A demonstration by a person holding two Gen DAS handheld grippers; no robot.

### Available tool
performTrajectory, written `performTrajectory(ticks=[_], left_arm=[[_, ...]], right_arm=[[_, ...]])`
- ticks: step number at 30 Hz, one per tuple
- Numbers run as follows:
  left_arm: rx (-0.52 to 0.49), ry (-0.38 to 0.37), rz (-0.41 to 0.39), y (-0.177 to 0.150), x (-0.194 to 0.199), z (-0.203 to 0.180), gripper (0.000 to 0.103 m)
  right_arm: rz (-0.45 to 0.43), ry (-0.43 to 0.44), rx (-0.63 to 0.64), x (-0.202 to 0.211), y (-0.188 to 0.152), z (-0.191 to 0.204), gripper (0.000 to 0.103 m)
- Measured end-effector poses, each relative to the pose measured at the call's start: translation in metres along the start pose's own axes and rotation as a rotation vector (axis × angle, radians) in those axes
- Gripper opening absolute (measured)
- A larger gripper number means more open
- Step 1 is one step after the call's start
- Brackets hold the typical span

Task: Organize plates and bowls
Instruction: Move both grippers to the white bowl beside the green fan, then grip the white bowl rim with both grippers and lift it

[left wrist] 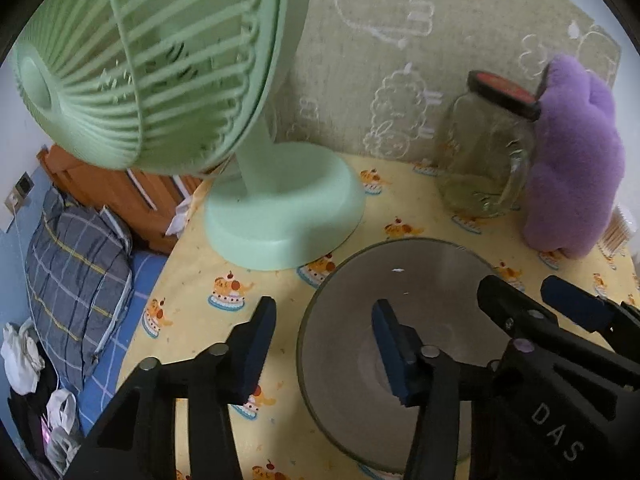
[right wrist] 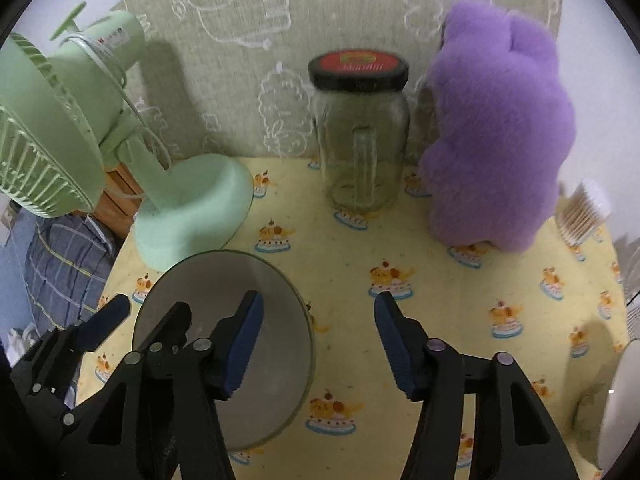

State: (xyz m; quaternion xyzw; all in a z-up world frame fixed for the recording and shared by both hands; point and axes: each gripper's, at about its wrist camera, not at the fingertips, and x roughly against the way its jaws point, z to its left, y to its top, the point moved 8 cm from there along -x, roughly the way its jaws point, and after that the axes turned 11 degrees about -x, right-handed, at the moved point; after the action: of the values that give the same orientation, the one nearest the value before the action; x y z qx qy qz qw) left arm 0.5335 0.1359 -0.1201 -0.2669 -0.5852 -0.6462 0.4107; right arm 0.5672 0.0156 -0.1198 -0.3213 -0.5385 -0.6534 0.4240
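Note:
A grey glass bowl [left wrist: 416,280] [right wrist: 224,280] rests on the yellow cartoon-print tablecloth [right wrist: 440,280]. My left gripper [left wrist: 324,354] straddles the bowl's left rim, one finger inside and the other outside over the cloth. There is a gap on both sides, so it is open. My right gripper [right wrist: 320,346] straddles the right rim the same way and is open with its pads off the glass. Each gripper also shows in the other's view: the right gripper [left wrist: 536,300] and the left gripper [right wrist: 142,320]. A white plate [right wrist: 624,400] peeks in at the right edge.
A green desk fan [left wrist: 280,208] [right wrist: 188,208] stands close behind the bowl on the left. A lidded glass jar [right wrist: 360,140], a purple plush toy [right wrist: 500,140] and a tub of cotton swabs [right wrist: 584,216] line the wall. The table edge drops to a bed [left wrist: 80,248] on the left.

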Motion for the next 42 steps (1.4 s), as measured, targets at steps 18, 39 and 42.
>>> performTrajectory(ticks=[18, 39, 42], left_arm=[[-0.012, -0.011, 0.054, -0.006, -0.014, -0.001, 0.023], [-0.034, -0.006, 0.059, -0.027, 0.004, -0.009, 0.021], [-0.034, -0.010, 0.059, -0.033, 0.015, -0.008, 0.021]], right_arm=[[0.001, -0.022, 0.015, -0.015, -0.004, 0.010, 0.023], [0.030, -0.032, 0.029, 0.002, -0.026, 0.005, 0.019], [0.031, -0.037, 0.033, 0.014, -0.034, 0.005, 0.019]])
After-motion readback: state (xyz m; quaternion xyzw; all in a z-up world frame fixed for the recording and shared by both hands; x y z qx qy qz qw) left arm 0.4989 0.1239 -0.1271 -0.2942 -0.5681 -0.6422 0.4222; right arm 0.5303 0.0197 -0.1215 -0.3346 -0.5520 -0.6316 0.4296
